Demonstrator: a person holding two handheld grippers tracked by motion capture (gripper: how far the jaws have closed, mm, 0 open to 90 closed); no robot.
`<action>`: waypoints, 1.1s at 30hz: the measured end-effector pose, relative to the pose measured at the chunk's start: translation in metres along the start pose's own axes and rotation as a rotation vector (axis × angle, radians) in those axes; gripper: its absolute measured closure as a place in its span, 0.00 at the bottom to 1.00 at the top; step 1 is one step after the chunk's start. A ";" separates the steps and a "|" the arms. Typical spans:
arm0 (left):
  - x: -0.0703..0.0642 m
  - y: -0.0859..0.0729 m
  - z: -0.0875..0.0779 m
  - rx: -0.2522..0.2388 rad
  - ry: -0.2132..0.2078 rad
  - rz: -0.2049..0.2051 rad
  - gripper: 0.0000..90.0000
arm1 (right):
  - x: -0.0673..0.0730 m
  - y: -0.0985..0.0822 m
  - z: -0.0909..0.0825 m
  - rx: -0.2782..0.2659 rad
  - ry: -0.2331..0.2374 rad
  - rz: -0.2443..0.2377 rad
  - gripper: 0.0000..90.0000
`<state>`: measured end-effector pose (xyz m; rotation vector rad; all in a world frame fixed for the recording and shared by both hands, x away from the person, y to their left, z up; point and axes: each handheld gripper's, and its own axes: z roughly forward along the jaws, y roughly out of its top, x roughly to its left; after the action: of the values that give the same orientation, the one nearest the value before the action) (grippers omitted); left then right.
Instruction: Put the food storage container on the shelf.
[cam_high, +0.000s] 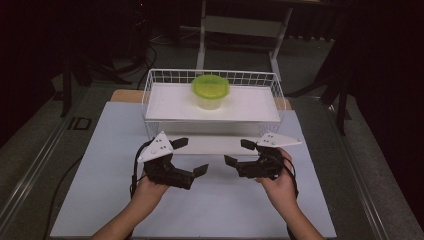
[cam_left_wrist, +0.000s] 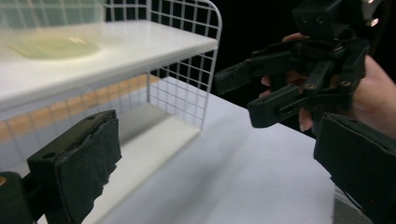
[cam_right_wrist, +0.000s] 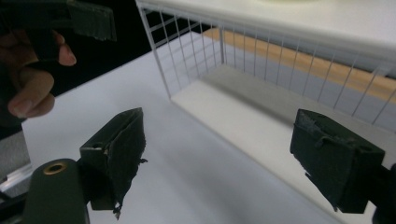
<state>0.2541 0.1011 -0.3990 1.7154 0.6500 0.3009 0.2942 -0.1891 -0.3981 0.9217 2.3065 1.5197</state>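
Observation:
A clear tub with a green lid (cam_high: 210, 91) stands on the white upper shelf (cam_high: 250, 107) of a white wire rack (cam_high: 148, 95) at the back of the table. In front of the rack, my left gripper (cam_high: 190, 156) and right gripper (cam_high: 238, 152) face each other, each held in a hand, both open with nothing between the jaws. In the left gripper view the left gripper (cam_left_wrist: 219, 172) has its jaws spread wide, the tub (cam_left_wrist: 51, 28) is a blur at top left, and the right gripper (cam_left_wrist: 239, 95) is opposite. The right gripper (cam_right_wrist: 226, 154) points at the rack's lower shelf (cam_right_wrist: 243, 116).
A white mat (cam_high: 225, 205) covers the table under both hands. The rack's wire corner (cam_left_wrist: 205, 70) stands close to the left gripper's line. A person's hand (cam_right_wrist: 28, 74) and one finger of the left gripper (cam_right_wrist: 91, 18) are at the upper left of the right gripper view. A dark floor surrounds the table.

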 end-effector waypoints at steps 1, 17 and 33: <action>-0.002 -0.003 0.001 0.007 -0.004 0.002 0.02 | 0.001 -0.004 -0.001 0.002 -0.003 0.000 0.20; -0.014 -0.053 0.002 0.066 -0.020 0.003 0.02 | 0.004 -0.060 0.000 0.025 0.034 -0.013 0.20; -0.013 -0.082 0.010 0.107 -0.026 0.005 0.02 | 0.007 -0.085 0.013 0.060 0.056 -0.080 0.20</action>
<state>0.2273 0.0964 -0.4785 1.8200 0.6526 0.2511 0.2633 -0.1977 -0.4782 0.8000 2.4099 1.4699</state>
